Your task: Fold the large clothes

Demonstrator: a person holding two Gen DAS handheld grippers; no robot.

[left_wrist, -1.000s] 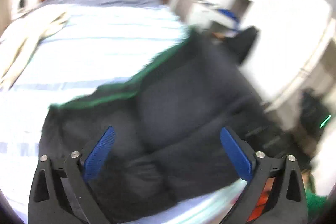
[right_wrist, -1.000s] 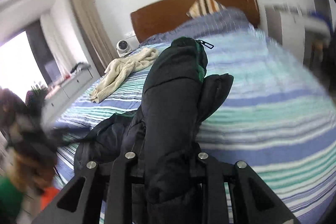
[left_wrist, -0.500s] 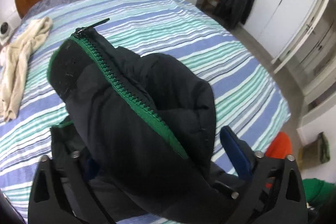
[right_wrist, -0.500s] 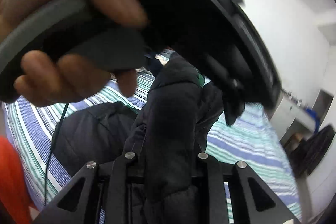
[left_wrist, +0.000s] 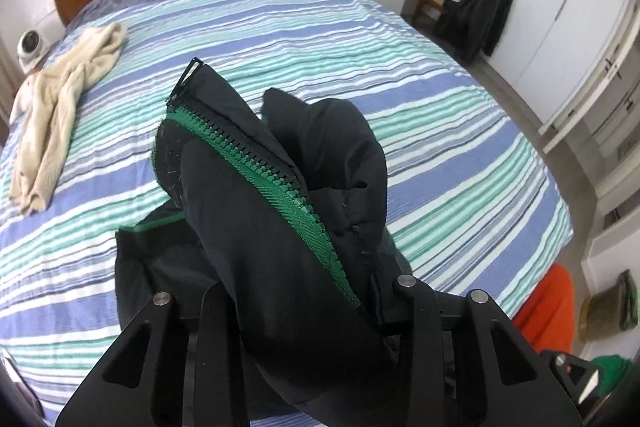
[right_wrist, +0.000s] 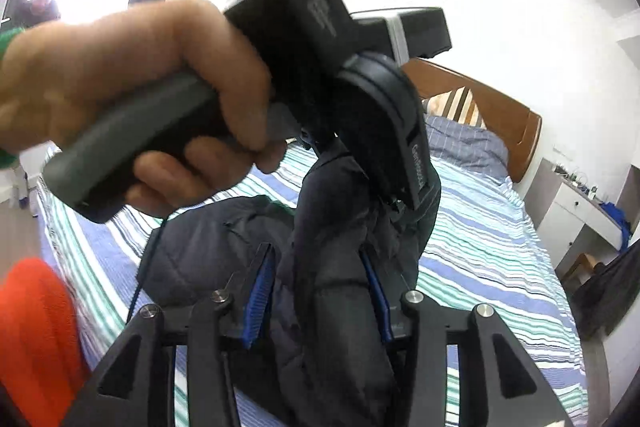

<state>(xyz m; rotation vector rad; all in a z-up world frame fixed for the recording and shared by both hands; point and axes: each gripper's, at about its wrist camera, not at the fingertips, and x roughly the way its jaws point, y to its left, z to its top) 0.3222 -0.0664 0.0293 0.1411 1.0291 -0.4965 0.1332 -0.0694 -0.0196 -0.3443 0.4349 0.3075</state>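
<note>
- Presently my left gripper (left_wrist: 304, 291) is closing on a thick bunch of the black puffer jacket (left_wrist: 280, 211); its pads are buried in the fabric, so I read it as clamped on, jaws not fully home.
- Green zipper (left_wrist: 256, 167) runs up the raised fold, its pull at the top; I judge I took this edge so the front lines up for the fold.
- My right gripper (right_wrist: 316, 291) is easing open: blue pads (right_wrist: 256, 291) show either side of the same jacket (right_wrist: 332, 267), a gap on the left one, fabric still between but apparently no longer pinched.
- My left hand (right_wrist: 132, 99) on its handle sits just above the right gripper's reach: a hand-over of the same bunch, by my reading.
- Rest of the jacket lies slumped on the striped bed (left_wrist: 440, 115), near its foot edge.
- Cream garment (left_wrist: 60, 99) lies at the far side edge, well apart.
- Dark chair (left_wrist: 476, 15) stands off the bed's other side.
</note>
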